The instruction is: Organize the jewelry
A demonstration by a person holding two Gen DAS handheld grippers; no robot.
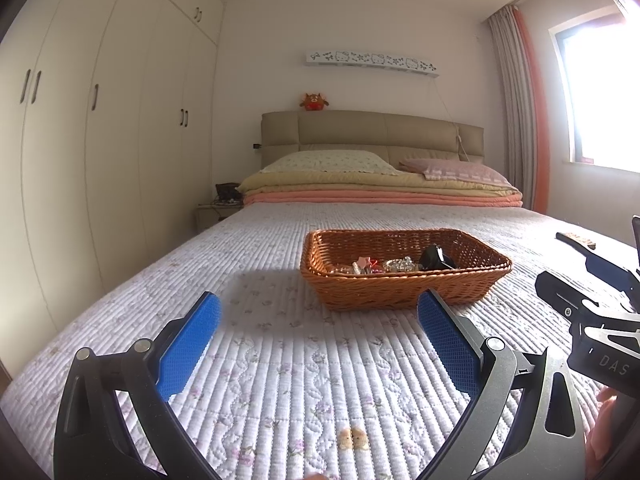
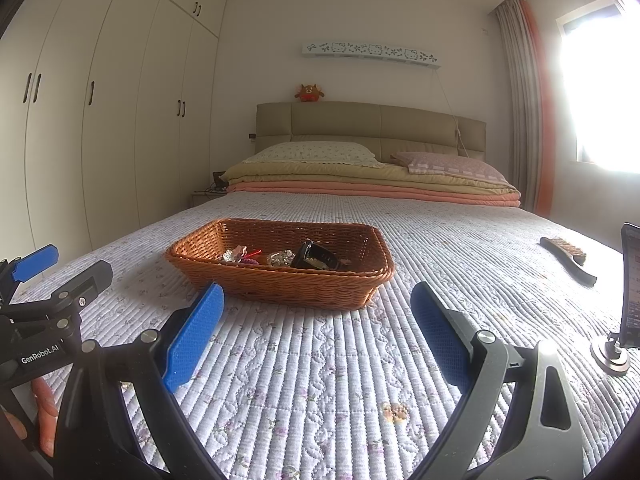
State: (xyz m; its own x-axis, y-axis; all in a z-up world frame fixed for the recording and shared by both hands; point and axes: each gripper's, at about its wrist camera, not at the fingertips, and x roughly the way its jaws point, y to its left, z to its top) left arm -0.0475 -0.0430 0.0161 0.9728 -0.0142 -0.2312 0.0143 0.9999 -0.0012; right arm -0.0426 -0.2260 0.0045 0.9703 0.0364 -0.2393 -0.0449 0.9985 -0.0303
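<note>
A brown wicker basket [image 1: 404,292] [image 2: 280,284] sits on the quilted bed. Inside lie small jewelry pieces [image 1: 376,266] [image 2: 256,257], among them a pink star, clear crystal items and a black watch [image 1: 434,258] [image 2: 318,257]. My left gripper [image 1: 320,308] hovers open just short of the basket's near wall, with nothing between its blue pads. My right gripper [image 2: 318,300] is also open and holds nothing, a little before the basket's front right side. The left gripper's body shows at the left edge of the right wrist view.
The bed has a pale floral quilt [image 1: 280,380] [image 2: 320,392]. A brush [image 2: 568,258] [image 1: 576,240] lies at the right. A phone on a stand [image 2: 630,284] rises at the far right. Folded blankets [image 1: 380,194] and pillows lie by the headboard; wardrobes [image 1: 100,120] line the left wall.
</note>
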